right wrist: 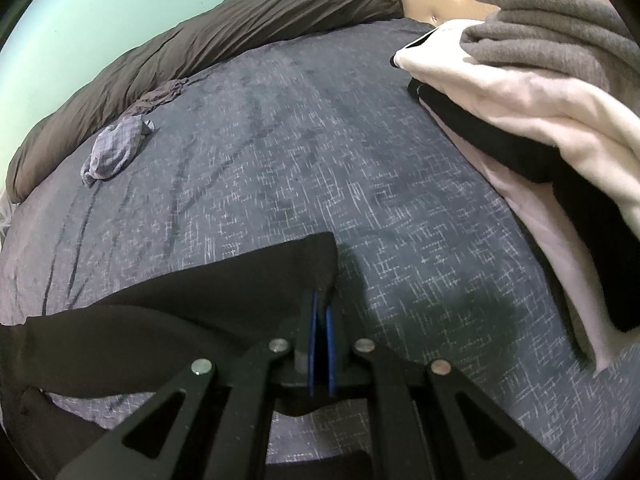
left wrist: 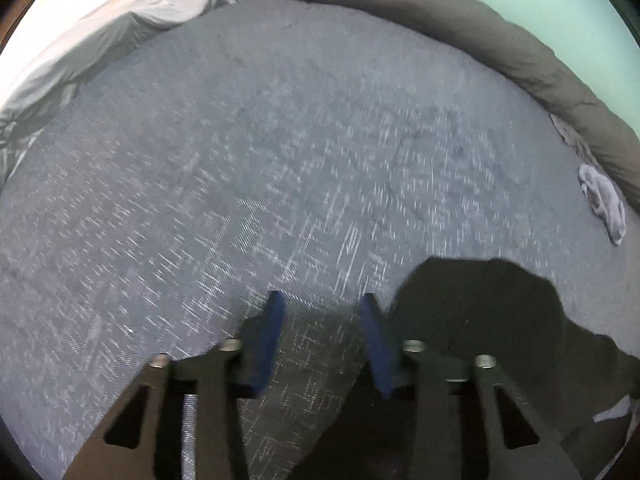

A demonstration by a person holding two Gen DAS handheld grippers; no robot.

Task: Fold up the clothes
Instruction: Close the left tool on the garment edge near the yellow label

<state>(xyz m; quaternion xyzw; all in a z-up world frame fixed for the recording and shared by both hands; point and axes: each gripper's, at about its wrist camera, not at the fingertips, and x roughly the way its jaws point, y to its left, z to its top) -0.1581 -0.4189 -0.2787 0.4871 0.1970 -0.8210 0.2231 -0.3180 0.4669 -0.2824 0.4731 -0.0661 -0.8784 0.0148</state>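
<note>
A black garment (right wrist: 192, 304) lies on the dark blue patterned bedcover (right wrist: 320, 152). My right gripper (right wrist: 322, 300) is shut on the garment's top right corner and holds it a little above the bed. In the left wrist view the same black garment (left wrist: 480, 312) lies to the right of my left gripper (left wrist: 322, 300), which is open and empty, with its blue pads over bare bedcover (left wrist: 280, 140) just left of the garment's edge.
A rolled dark grey duvet (right wrist: 224, 40) runs along the far edge of the bed. A small crumpled checked cloth (right wrist: 114, 148) lies near it. A stack of folded grey, white and black clothes (right wrist: 540, 92) sits at the right. A light grey sheet (left wrist: 120, 32) lies at the far left.
</note>
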